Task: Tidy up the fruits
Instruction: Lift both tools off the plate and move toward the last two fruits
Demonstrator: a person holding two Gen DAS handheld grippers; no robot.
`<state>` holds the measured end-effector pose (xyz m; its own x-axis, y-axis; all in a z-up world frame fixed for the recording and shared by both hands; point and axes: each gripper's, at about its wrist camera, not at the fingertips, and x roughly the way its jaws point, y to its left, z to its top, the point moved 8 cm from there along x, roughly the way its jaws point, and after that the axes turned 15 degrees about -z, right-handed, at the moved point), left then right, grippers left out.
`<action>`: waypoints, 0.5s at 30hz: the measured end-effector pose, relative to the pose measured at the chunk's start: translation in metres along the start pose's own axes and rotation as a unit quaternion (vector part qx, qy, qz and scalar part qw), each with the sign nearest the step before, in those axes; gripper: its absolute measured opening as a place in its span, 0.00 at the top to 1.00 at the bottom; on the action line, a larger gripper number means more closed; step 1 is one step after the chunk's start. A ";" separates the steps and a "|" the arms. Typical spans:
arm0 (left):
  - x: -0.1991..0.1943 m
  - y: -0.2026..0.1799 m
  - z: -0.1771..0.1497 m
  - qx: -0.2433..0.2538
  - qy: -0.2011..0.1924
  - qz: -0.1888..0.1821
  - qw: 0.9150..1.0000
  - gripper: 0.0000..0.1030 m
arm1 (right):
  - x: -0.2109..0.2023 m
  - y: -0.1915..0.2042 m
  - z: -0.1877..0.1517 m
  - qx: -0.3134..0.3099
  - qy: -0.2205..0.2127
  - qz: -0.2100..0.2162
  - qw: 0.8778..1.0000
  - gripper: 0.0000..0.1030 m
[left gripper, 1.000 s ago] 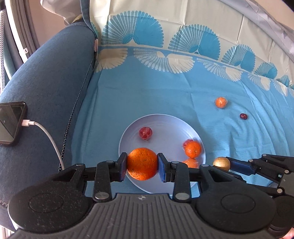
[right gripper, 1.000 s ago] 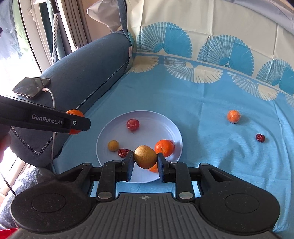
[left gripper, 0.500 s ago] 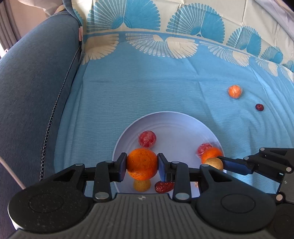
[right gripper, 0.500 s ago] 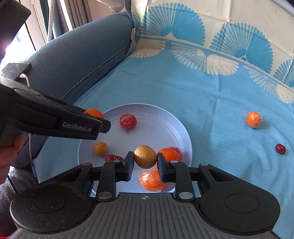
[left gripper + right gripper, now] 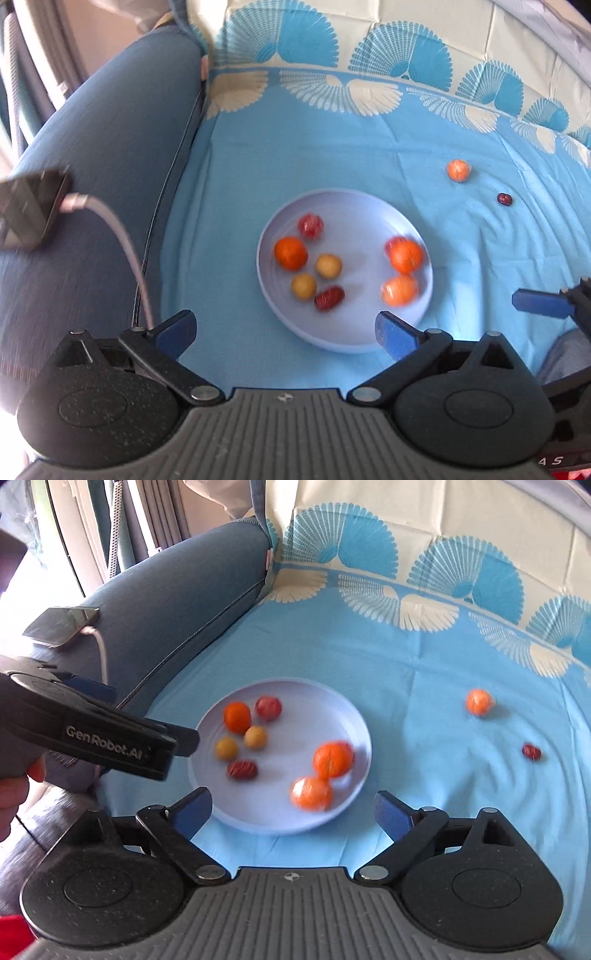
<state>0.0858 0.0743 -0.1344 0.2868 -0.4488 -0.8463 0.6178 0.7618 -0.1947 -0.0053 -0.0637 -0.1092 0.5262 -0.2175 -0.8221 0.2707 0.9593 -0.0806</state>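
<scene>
A pale blue plate (image 5: 354, 332) (image 5: 354, 723) lies on the blue cloth and holds several fruits: an orange (image 5: 290, 253) (image 5: 236, 716), two yellow-brown round fruits (image 5: 328, 265) (image 5: 255, 737), a red date (image 5: 328, 298) (image 5: 242, 769), a red fruit (image 5: 310, 226) and wrapped oranges (image 5: 405, 256) (image 5: 332, 758). A small orange (image 5: 458, 170) (image 5: 479, 702) and a red date (image 5: 504, 199) (image 5: 531, 751) lie on the cloth to the right. My left gripper (image 5: 284, 330) is open and empty near the plate's front edge. My right gripper (image 5: 291, 808) is open and empty at the plate's front right.
A dark blue sofa arm (image 5: 92, 155) runs along the left with a phone (image 5: 26, 214) (image 5: 61, 624) on a white cable on it. The patterned cloth covers the seat and rises up the backrest (image 5: 406, 535).
Both grippers have opened and pulled back up from the plate. The orange from the left gripper and the yellow-brown fruit from the right gripper now lie on the plate.
</scene>
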 end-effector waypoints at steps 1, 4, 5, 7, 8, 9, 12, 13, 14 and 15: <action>-0.007 -0.001 -0.007 -0.012 0.002 -0.001 1.000 0.00 | -0.009 0.000 -0.006 0.007 0.005 0.001 1.000 0.06; -0.031 -0.005 -0.026 -0.046 -0.007 -0.005 0.999 0.00 | -0.035 0.000 -0.015 0.010 -0.005 0.000 1.000 0.04; -0.039 -0.008 -0.031 -0.052 -0.014 -0.003 0.999 0.00 | -0.044 0.001 -0.015 0.006 -0.017 -0.005 1.000 0.04; -0.050 -0.014 -0.038 -0.051 -0.020 0.002 0.999 0.00 | -0.059 -0.001 -0.014 0.006 -0.037 -0.012 0.999 0.03; -0.055 -0.016 -0.041 -0.050 -0.022 0.006 0.999 0.00 | -0.066 -0.003 -0.014 0.009 -0.043 -0.014 0.999 0.03; -0.060 -0.018 -0.043 -0.048 -0.025 0.010 0.998 0.00 | -0.072 -0.004 -0.015 0.013 -0.048 -0.016 0.999 0.02; -0.076 -0.023 -0.048 -0.043 -0.039 0.018 0.998 0.00 | -0.090 -0.006 -0.019 0.015 -0.063 -0.022 0.998 0.02; -0.081 -0.026 -0.050 -0.041 -0.044 0.018 0.998 0.00 | -0.096 -0.007 -0.022 0.015 -0.068 -0.024 0.997 0.01; -0.085 -0.029 -0.051 -0.039 -0.048 0.019 0.998 0.00 | -0.101 -0.007 -0.024 0.013 -0.072 -0.027 0.997 0.01; -0.088 -0.032 -0.051 -0.035 -0.051 0.019 0.998 0.00 | -0.106 -0.008 -0.026 0.011 -0.077 -0.030 0.997 0.01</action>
<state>0.0034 0.1139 -0.0788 0.3846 -0.4622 -0.7990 0.5530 0.8085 -0.2015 -0.0849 -0.0438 -0.0360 0.6251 -0.3012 -0.7201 0.3221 0.9399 -0.1136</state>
